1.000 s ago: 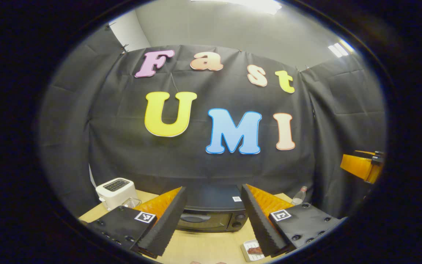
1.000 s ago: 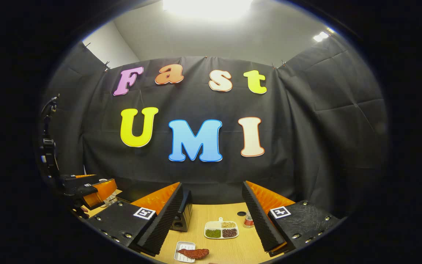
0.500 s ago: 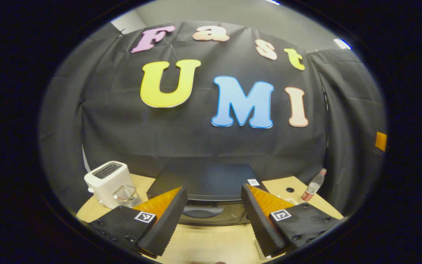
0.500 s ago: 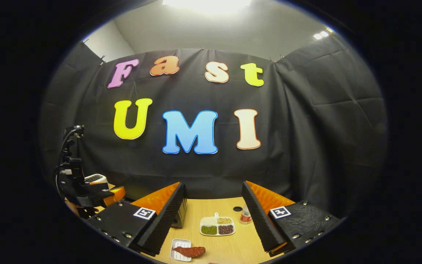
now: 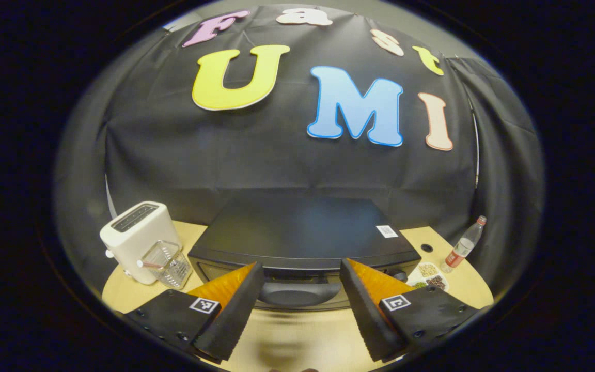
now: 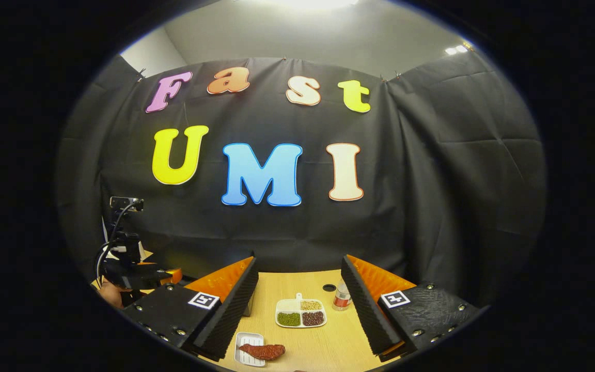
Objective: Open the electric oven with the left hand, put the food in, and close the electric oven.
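Observation:
The black electric oven (image 5: pixel 302 235) stands shut in the middle of the left gripper view, its curved door handle (image 5: pixel 297 293) just beyond and between my fingers. My left gripper (image 5: pixel 301 265) is open, close in front of the handle and not touching it. In the right gripper view the food, a reddish-brown piece (image 6: pixel 262 351), lies on a small white tray (image 6: pixel 246 342) on the wooden table. My right gripper (image 6: pixel 298 260) hangs open above the table, behind the food. The left gripper (image 6: pixel 140 276) also shows at the far left of that view.
A white toaster (image 5: pixel 133 238) and a clear glass container (image 5: pixel 168 263) stand left of the oven. Right of it are a white divided dish of beans (image 6: pixel 300 313), a small bottle (image 6: pixel 342 296) and a round hole (image 6: pixel 329 287) in the table.
My left gripper has moved toward the oven and tipped downward, so the oven and its handle loom larger. The right gripper has tipped down a little.

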The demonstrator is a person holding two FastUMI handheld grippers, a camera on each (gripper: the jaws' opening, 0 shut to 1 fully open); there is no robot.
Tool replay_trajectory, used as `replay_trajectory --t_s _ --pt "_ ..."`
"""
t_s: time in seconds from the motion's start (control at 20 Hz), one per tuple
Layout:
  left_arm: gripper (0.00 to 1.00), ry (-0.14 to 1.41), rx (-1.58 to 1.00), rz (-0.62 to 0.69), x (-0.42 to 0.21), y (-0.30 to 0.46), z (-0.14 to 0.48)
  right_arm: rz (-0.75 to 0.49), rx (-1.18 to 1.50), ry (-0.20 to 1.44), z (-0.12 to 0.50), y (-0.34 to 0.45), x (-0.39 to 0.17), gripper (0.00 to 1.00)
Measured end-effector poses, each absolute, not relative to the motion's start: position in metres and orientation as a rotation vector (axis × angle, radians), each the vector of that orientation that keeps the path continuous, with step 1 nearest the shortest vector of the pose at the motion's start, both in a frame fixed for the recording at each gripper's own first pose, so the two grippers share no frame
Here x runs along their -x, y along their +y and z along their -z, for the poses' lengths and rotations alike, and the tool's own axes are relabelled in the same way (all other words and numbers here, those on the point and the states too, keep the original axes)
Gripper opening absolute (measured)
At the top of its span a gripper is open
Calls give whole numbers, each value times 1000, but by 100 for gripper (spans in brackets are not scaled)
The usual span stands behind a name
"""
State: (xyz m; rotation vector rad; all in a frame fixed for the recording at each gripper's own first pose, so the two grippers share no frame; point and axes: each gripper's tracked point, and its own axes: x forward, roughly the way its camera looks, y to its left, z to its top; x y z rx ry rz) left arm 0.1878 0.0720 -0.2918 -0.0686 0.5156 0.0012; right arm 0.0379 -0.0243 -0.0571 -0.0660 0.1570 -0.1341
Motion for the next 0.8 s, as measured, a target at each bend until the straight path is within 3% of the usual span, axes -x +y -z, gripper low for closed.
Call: replay_trajectory --t_s 0.55,0.65,0.7,0.8 --pt "95 552 5 -4 -198 73 322 123 85 168 61 -21 -37 98" --pt "100 553 -35 -2 -194 74 322 121 82 169 61 -21 -34 98" --pt "95 550 -33 -5 -193 74 322 120 83 165 60 -21 -33 98" --pt "100 551 -24 -9 -188 72 323 121 88 162 59 -23 -29 98"
